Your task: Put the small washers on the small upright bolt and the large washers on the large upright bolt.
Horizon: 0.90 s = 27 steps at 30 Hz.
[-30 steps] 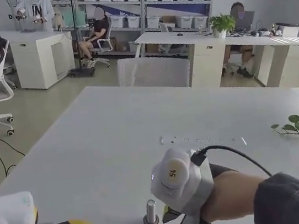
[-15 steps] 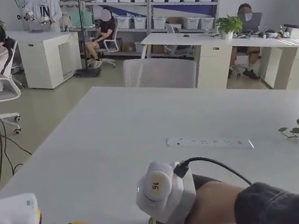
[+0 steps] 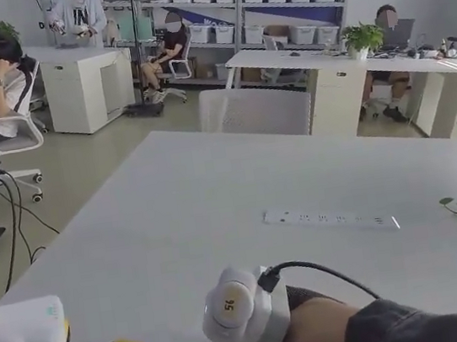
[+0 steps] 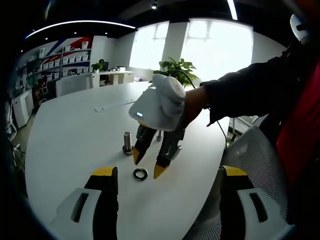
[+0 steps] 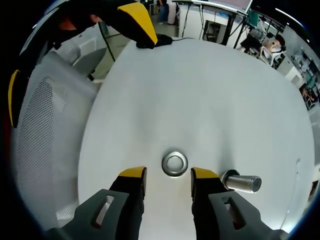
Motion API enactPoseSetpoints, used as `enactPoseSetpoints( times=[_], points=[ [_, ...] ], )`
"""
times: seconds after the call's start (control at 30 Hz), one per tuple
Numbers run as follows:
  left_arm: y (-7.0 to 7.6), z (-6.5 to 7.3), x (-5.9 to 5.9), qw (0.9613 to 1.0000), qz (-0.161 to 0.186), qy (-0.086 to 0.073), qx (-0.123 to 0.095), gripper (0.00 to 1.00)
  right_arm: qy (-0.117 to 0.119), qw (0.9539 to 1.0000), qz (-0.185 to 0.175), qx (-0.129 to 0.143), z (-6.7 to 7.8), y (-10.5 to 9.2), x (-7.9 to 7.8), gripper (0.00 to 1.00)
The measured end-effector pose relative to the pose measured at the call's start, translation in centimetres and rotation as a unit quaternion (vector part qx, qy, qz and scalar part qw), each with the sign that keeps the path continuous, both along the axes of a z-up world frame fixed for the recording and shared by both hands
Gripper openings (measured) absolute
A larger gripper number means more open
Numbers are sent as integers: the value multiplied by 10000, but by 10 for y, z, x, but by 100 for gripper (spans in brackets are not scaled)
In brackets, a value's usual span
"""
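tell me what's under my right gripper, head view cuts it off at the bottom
Observer: A washer lies flat on the white table just ahead of the right gripper, level with the gap between its open jaws and not gripped.
Operator: where's the bolt from there
Observer: An upright bolt stands close beside one jaw, apart from the washer.
Operator: anything on it already
Observer: In the left gripper view the shaft is bare. A wider ring sits at its foot, and I cannot tell whether that is the bolt's own base or a washer.
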<state>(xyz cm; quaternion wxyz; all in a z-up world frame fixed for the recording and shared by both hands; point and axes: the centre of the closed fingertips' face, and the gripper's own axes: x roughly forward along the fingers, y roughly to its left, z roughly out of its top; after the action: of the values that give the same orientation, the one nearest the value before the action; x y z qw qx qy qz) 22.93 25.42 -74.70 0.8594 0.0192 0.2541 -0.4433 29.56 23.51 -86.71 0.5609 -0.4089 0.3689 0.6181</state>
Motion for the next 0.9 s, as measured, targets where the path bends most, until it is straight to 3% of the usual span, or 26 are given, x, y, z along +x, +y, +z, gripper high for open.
enactPoseSetpoints(
  times=[0.6, 0.9],
  points=[
    [7, -3, -1, 9999, 106, 27, -37, 84, -57, 9999, 89, -106, -12, 6, 1, 36],
    [8, -5, 0, 9999, 125, 39, -54, 84, -32, 9999, 64, -109, -12, 6, 4, 32]
  ],
)
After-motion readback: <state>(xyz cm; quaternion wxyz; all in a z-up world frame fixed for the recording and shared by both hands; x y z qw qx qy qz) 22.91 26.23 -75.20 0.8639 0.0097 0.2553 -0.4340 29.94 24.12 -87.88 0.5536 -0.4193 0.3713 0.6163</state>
